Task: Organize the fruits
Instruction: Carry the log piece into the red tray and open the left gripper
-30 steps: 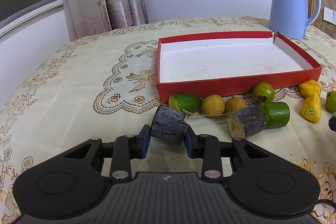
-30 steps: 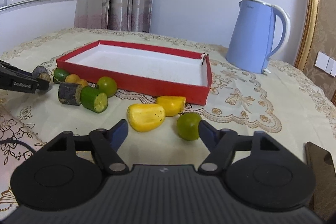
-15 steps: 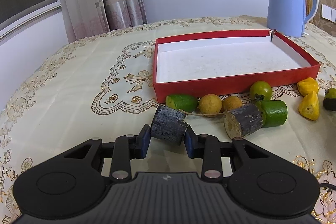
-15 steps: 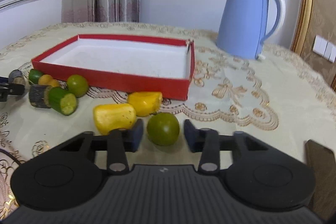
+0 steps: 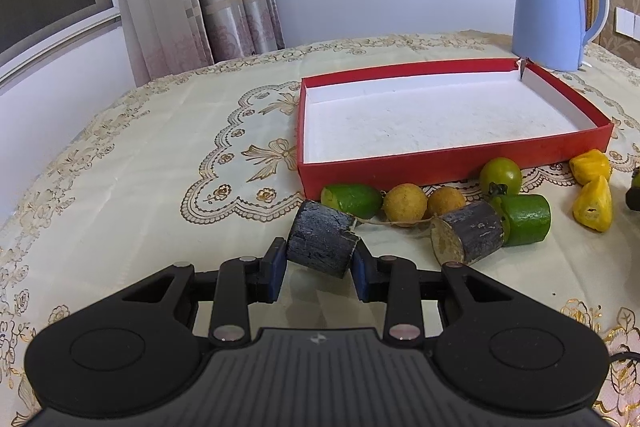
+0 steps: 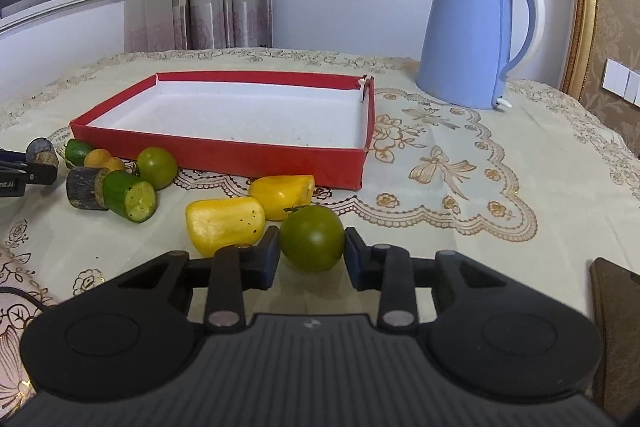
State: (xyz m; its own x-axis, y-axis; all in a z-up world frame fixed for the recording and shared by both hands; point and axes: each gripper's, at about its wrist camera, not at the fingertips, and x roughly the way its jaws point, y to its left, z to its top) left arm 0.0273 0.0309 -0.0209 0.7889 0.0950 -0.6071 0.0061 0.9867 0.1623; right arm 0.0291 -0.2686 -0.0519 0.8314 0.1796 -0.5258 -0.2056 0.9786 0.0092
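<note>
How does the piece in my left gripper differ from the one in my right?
The left gripper pinches a dark sugarcane chunk: a rough, near-black cylinder with flat cut ends, lying tilted. The right gripper closes on a green tomato: round, smooth and glossy, with a stem on top. Both sit between blue pads, outside the red box, which holds no fruit.

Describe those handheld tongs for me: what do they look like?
Both the left tongs and right tongs are matte black, with two round side discs, a ribbed middle panel bearing a small logo, silver rivets, and dark blue pads on the fingers.
</note>
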